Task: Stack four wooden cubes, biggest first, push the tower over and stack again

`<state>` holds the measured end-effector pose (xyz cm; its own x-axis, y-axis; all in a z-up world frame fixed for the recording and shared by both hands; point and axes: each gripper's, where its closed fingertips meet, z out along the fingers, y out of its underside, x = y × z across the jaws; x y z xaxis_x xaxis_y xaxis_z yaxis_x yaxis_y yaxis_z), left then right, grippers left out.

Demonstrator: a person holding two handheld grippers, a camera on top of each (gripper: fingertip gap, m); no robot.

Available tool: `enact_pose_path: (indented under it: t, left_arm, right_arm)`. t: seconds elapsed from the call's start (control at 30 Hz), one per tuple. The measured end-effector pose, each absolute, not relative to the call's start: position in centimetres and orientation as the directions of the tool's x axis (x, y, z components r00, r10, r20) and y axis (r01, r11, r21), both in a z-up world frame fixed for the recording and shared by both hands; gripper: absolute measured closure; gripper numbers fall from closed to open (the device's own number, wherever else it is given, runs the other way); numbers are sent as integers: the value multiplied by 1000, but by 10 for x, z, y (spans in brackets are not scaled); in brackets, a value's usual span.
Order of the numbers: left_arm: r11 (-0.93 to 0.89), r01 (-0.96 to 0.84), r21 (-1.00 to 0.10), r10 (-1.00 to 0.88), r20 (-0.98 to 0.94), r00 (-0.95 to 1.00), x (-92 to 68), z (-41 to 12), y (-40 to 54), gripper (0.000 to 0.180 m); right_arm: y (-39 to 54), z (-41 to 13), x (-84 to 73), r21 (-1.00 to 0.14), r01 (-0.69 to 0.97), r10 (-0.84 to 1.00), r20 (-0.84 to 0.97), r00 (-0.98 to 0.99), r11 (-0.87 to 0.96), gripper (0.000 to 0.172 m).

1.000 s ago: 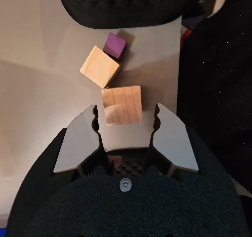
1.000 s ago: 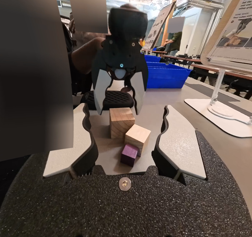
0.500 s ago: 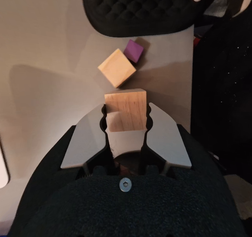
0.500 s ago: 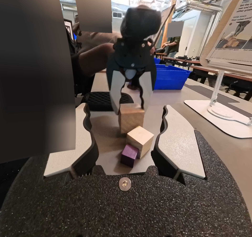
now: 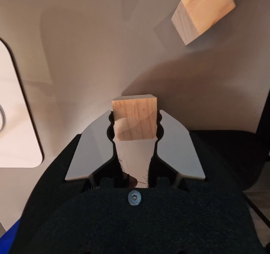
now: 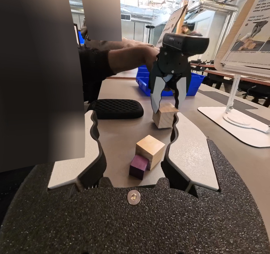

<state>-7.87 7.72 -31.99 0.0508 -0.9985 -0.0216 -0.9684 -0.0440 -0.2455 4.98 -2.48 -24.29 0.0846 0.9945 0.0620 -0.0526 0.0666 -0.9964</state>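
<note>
My left gripper [image 5: 135, 112] is shut on a large wooden cube [image 5: 135, 120], both pads pressed on its sides. The right wrist view shows the left gripper [image 6: 165, 108] gripping the cube [image 6: 164, 117] by its top and holding it tilted, just above the grey table [image 6: 121, 130]. A second, paler wooden cube [image 6: 149, 150] and a small purple cube [image 6: 138, 166] touching it rest on the table between the fingers of my right gripper [image 6: 133, 115], which is open and touches neither. The paler cube also shows in the left wrist view [image 5: 203, 13].
A black quilted pad [image 6: 115, 108] lies at the back left. A blue bin [image 6: 194, 84] stands farther back. A white stand base [image 6: 236, 122] with a sign board stands on the right and also shows in the left wrist view [image 5: 14, 115]. A person's arm [image 6: 124, 60] holds the left gripper. My right fingertips sit around 20 centimeters from my left ones.
My left gripper closed on the large wooden cube, lifted it and carried it away from the other two cubes. My right gripper stayed open over the paler and purple cubes.
</note>
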Motion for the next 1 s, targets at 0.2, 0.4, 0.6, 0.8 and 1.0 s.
enact_pose_path:
  t: [0.2, 0.4, 0.6, 0.8, 1.0]
  left_arm:
    - [-36, -969, -243, -999, -24, 43, -79, -324, 81, 125]
    - [-24, -973, -231, -999, -30, 32, -81, -325, 84, 125]
    - [-55, -971, -234, -998, -14, 60, -81, -326, 86, 125]
    - [-75, -954, -291, -996, -33, 88, -79, -315, 90, 103]
    - [-71, -919, -388, -993, -62, 103, -62, -291, 80, 87]
  right_arm:
    - [-25, -244, 49, -996, -44, 994, 70, 87, 74, 75]
    - [-25, -243, 50, -996, -50, 994, 69, 90, 73, 77]
    - [-25, -243, 49, -996, -47, 994, 68, 91, 72, 77]
    - [-24, -243, 50, -996, -51, 994, 64, 91, 69, 77]
    - [-23, -242, 50, -996, -58, 994, 57, 94, 62, 77]
